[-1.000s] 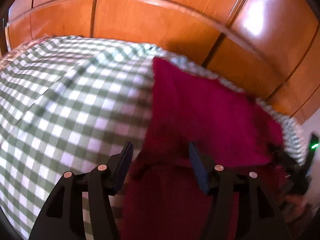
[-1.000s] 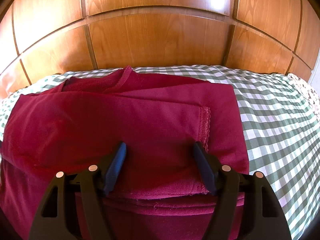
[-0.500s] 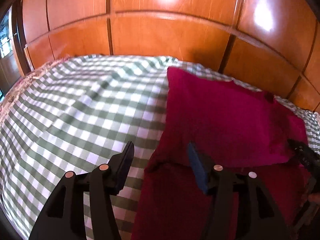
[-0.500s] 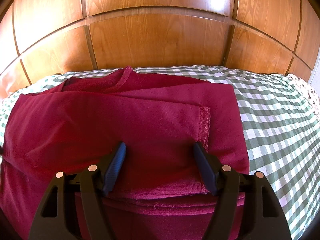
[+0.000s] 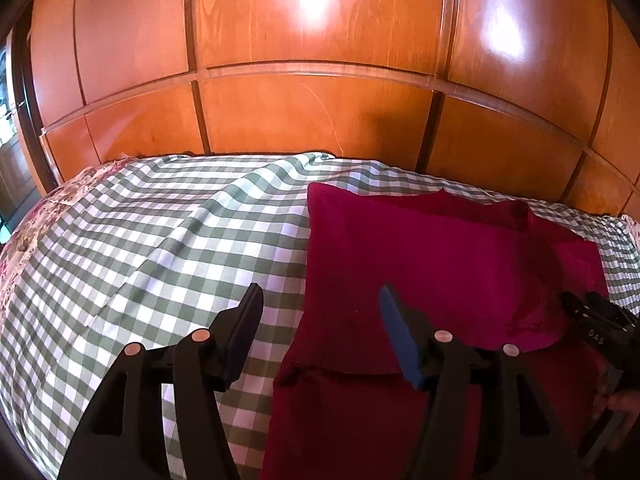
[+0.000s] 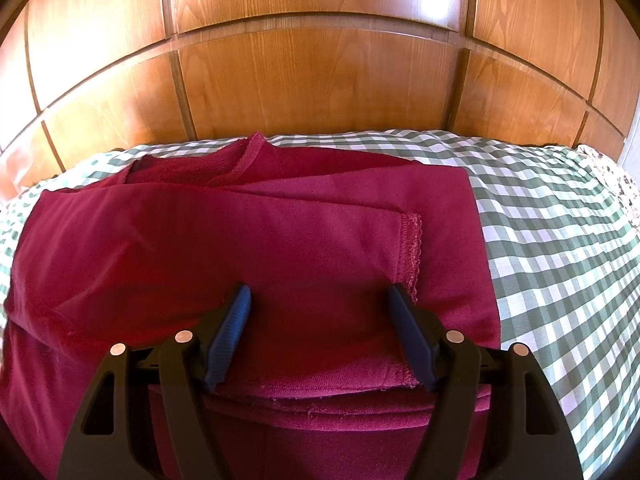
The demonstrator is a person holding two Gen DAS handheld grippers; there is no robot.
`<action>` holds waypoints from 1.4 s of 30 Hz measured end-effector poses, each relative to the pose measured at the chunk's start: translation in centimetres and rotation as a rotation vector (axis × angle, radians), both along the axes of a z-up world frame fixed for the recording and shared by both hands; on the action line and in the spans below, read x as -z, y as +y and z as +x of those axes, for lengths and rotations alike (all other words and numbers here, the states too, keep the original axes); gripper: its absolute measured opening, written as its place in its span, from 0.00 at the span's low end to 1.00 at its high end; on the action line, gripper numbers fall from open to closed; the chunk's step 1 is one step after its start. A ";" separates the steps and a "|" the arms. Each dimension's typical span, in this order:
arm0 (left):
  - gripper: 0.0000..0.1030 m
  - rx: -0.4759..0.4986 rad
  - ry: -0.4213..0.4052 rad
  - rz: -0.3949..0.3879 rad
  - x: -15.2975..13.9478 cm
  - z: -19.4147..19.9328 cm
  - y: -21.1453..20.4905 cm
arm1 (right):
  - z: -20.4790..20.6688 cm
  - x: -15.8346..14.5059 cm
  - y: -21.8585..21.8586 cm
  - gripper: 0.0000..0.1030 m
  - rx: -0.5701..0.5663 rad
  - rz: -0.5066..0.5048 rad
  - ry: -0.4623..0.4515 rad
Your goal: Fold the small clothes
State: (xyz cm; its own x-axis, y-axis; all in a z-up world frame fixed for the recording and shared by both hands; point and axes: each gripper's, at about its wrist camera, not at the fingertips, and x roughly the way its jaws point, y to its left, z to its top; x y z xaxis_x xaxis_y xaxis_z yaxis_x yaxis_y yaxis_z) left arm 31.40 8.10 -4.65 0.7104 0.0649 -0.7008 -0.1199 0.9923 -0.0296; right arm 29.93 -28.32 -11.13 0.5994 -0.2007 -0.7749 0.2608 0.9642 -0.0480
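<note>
Wood panelling (image 5: 320, 120) fills the top, green-checked bedcover (image 5: 160, 240) beneath, and centre-right lies the maroon garment (image 6: 240, 248), part-folded and ready for another fold, both left gripper (image 5: 320, 328), jaws just widened, and right gripper (image 6: 320, 332) spread, pinching nothing.

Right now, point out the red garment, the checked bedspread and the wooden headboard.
red garment (image 6: 248, 248): right wrist view, flat middle of the folded top layer.
checked bedspread (image 5: 132, 248): left wrist view, bare stretch left of the garment.
wooden headboard (image 6: 320, 80): right wrist view, centre panel.
</note>
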 end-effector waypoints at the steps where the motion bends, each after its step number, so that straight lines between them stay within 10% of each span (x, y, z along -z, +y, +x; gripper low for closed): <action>1: 0.60 0.002 0.003 0.003 0.2 0.2 0.0 | 0.0 0.0 0.0 0.68 0.000 0.001 0.000; 13: 0.62 0.064 0.101 -0.101 2.6 5.8 1.7 | 0.0 0.0 0.1 0.69 0.003 0.000 -0.001; 16: 0.31 0.066 0.153 -0.170 3.5 8.0 2.2 | 0.0 0.0 0.0 0.69 0.003 0.000 -0.001; 23: 0.44 -0.004 0.141 0.032 5.6 9.7 0.4 | 0.1 0.1 0.1 0.69 0.004 0.009 -0.002; 34: 0.55 -0.012 0.097 -0.042 2.8 1.4 1.3 | -0.4 -0.8 -0.2 0.83 -0.021 0.053 0.014; 42: 0.60 0.064 0.099 -0.067 3.1 -7.0 2.6 | -8.1 -2.7 -4.3 0.86 0.054 0.088 0.026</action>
State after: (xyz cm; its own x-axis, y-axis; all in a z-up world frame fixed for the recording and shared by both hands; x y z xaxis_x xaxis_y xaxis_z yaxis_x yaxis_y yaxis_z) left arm 24.44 10.72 -7.80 0.6385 -0.0272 -0.7691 -0.0621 0.9943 -0.0867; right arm 21.86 -32.64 -8.41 0.5688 -0.1622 -0.8063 0.3122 0.9496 0.0292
